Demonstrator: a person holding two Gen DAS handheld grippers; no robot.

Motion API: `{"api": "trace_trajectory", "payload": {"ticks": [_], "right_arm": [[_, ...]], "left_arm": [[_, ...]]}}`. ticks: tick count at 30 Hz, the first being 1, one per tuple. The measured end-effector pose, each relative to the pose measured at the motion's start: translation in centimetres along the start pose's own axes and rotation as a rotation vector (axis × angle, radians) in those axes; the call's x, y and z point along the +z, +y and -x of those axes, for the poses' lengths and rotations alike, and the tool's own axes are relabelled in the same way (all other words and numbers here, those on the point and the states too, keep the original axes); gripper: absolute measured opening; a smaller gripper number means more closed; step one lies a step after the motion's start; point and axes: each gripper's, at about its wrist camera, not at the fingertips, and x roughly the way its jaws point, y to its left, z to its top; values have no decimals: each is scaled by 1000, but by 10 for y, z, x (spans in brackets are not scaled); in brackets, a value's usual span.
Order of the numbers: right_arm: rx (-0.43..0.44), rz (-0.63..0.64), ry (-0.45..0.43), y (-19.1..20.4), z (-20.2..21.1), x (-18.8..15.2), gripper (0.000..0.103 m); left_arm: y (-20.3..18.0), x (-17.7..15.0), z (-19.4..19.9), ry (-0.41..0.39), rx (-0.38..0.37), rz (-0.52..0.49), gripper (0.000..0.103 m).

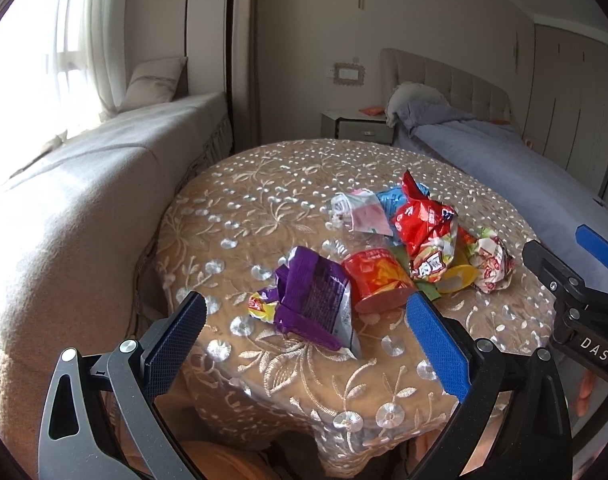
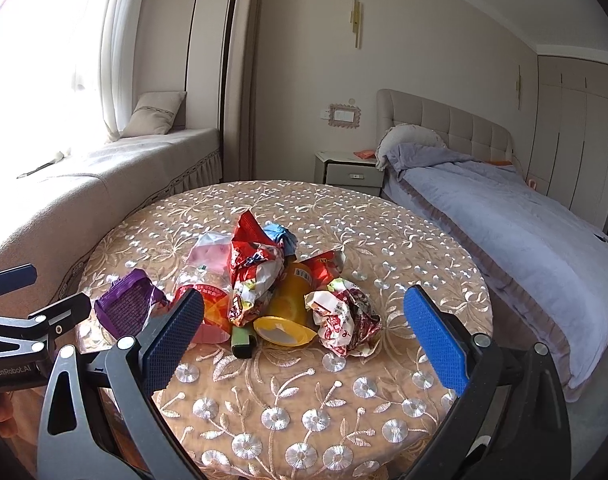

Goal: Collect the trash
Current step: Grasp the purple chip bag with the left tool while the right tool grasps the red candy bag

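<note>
A pile of trash lies on a round table with an embroidered beige cloth [image 1: 263, 208] [image 2: 384, 240]. It holds a purple wrapper [image 1: 312, 300] [image 2: 123, 308], a red-labelled plastic bottle [image 1: 376, 280] [image 2: 211, 300], a red snack bag [image 1: 420, 220] [image 2: 251, 256], a yellow cup [image 2: 283, 316], a crumpled red-and-white wrapper [image 1: 492, 264] [image 2: 344, 320] and a pink-and-white packet [image 1: 364, 212]. My left gripper [image 1: 308, 344] is open, above the near edge by the purple wrapper. My right gripper [image 2: 304, 340] is open, in front of the pile. Both are empty.
A cushioned window bench [image 1: 83, 200] runs along the left. A bed with a blue-grey quilt [image 2: 524, 232] stands on the right, with a nightstand [image 2: 352, 172] behind the table. The other gripper shows at each view's edge: the right one [image 1: 576, 280], the left one [image 2: 23, 312].
</note>
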Motion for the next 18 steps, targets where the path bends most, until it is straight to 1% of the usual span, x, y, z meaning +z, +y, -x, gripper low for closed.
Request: {"api": "trace_trajectory", "payload": {"ticks": [4,7,9,11,14,15,16,17,18], "right_arm": [[46,13,62,6,-28,1,99],[61,28,101,11,-49,1,99],[64,48,115,16,-63,3,99],[60,70,125,20,-75,8,99],[78,92,114,29,-90,14,99],[78,102,117,31,-96,15,99],[77,111,121,34,-102,15,96],[75,118,132,36,-110,15,85],[77,124,154,37,-118,15,77]], "left_arm": [[8,-2,-22,33,6,32,98],[8,-2,-41,52,45,5,98],[9,0,-59,80,60,-8,98],[12,0,-76,119,41,2,98],[19,-3,-99,176,-7,43,98],[20,-4,-104,180,-17,52,98],[22,-5,-109,188,-20,61,98],[22,-6,-113,192,-33,65,98],[23,-6,-115,188,-48,70,96]]}}
